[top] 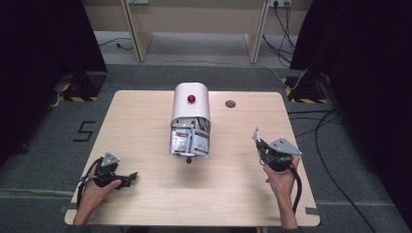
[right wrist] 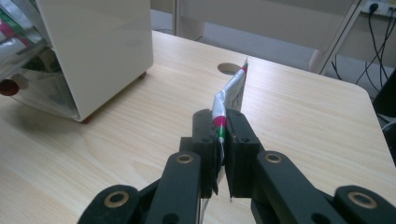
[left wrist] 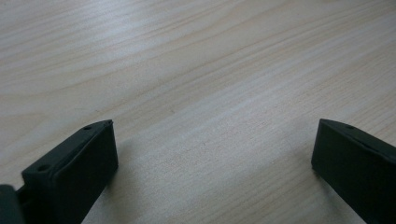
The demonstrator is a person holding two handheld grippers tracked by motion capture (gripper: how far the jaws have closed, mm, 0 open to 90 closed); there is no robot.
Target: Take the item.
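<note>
A cream, round-topped dispenser box with a red knob stands at the table's middle; its open front shows silver and red packets. In the right gripper view its side fills the upper left. My right gripper is shut on a thin silver packet with red and green print, which sticks up between the pads. It hovers right of the box. My left gripper rests at the table's front left, jaws wide apart over bare wood, holding nothing.
The wooden table has a round cable hole behind the right of the box. A red knob sits at the box's open front. Cables and dark curtains lie beyond the table, with a shelf's legs at the back.
</note>
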